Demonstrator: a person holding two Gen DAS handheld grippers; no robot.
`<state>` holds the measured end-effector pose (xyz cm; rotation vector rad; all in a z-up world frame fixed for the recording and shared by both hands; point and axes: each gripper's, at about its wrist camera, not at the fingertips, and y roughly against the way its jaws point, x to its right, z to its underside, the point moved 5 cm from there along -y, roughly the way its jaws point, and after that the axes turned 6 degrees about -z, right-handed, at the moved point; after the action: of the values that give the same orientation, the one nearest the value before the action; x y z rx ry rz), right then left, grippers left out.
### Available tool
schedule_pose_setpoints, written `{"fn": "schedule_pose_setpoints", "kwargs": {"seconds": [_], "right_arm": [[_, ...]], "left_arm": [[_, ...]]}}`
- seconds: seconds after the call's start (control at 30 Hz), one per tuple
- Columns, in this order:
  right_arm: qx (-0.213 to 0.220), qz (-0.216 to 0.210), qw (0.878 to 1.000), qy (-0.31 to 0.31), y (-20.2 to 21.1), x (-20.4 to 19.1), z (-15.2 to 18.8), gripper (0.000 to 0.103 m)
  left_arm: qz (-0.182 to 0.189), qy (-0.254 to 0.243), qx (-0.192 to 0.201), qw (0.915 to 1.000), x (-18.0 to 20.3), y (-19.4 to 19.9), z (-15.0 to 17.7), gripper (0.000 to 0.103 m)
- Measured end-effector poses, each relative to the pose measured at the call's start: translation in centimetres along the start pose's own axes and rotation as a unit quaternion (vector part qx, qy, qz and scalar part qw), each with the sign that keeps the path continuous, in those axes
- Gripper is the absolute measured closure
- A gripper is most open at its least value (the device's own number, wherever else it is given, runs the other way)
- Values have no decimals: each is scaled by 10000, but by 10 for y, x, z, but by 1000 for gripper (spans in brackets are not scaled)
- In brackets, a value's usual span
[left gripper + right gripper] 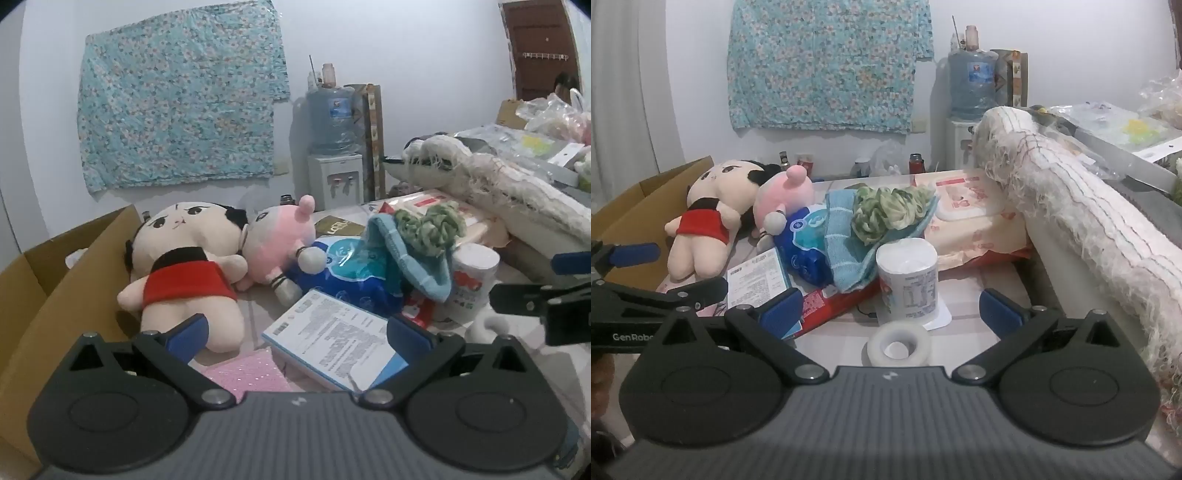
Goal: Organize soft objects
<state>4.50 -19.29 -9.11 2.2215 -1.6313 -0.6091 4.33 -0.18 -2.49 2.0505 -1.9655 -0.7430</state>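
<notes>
A plush doll in a red dress (184, 273) (701, 221) lies on the table beside a pink plush rabbit (275, 240) (783, 199). A light blue towel (413, 258) (849, 240) with a green crocheted piece (428, 227) (890, 210) on it rests over a blue packet (340, 273) (805, 240). My left gripper (295, 332) is open just short of the doll's legs, over a booklet (332, 343) and a pink pad (247, 373). My right gripper (890, 310) is open around the space before a wrapped paper roll (907, 280) and a tape ring (897, 345).
An open cardboard box (55, 280) (635, 214) stands at the left. A rolled fringed white blanket (509, 184) (1089, 214) borders the right side. A yellowish wipes pack (967, 214) lies behind the roll. A water dispenser (334, 147) stands by the wall with a floral cloth (177, 99).
</notes>
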Motion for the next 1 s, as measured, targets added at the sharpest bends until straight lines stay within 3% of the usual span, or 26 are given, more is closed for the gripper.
{"fn": "schedule_pose_setpoints", "kwargs": {"seconds": [0.13,0.27,1.0], "right_arm": [[-68,31,10000,6,-1,1,1,1],[-100,50,9999,67,-3,-1,2,1],[-77,-50,9999,71,-3,-4,2,1]], "left_arm": [[-40,-11,137,9999,7,10,-3,1],[120,57,-8,9999,1,9,-8,1],[76,264,12,9996,-6,1,-2,1]]}}
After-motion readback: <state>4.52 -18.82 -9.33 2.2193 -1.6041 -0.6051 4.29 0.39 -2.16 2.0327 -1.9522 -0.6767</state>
